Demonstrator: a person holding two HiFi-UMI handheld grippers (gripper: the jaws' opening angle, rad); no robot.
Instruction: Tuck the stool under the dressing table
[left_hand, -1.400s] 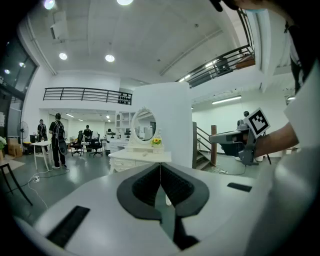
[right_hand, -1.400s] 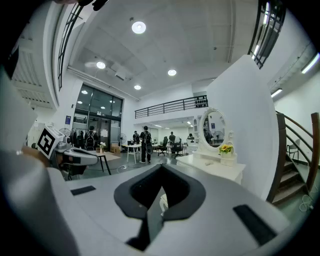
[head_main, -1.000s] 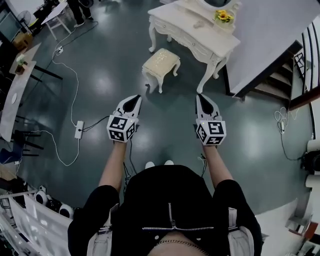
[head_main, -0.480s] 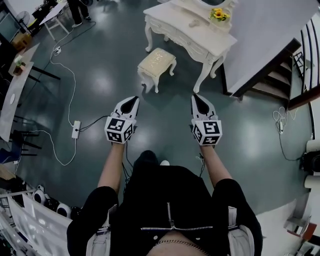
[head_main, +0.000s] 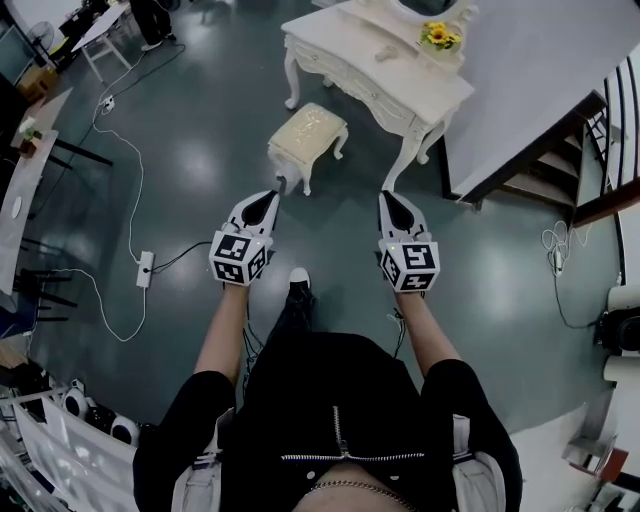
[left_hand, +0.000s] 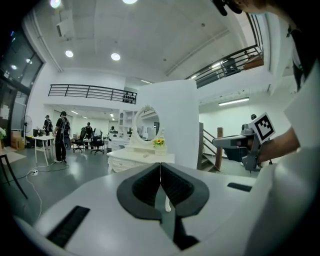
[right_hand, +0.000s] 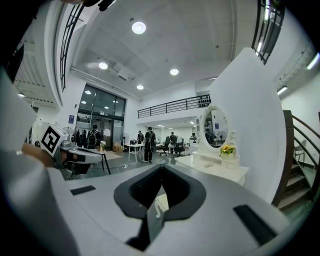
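Step in hand: the approach, nothing touched yet. The stool (head_main: 308, 138) stands on the floor (head_main: 200, 170) out in front of the dressing table (head_main: 345, 45), at about 7 o'clock from it. It is near the table's front edge but fully outside it, not under the top. The seat is turned a bit off square to the table.

Left gripper (head_main: 270, 197) is clenched with nothing in it, its jaw tips meeting in the left gripper view. It sits near the stool's near corner, not touching, with the stool at roughly 1 o'clock from it. Right gripper (head_main: 388, 197) is also clenched and empty. It is level with the left one, with the stool at about 10 o'clock from it and a table leg at 12. One shoe (head_main: 298, 282) is forward between the arms.

Flowers (head_main: 438, 34) sit on the tabletop at the back, by the mirror base. A power strip (head_main: 144, 268) lies well off at 9 o'clock, out of the way.

Next move, my call: close the gap and get a gripper against the stool's near side, or open the jaws to take its edge. Then push toward 1 o'clock into the gap between the table's front legs. The stool probably needs squaring up first so its legs don't catch the table's.
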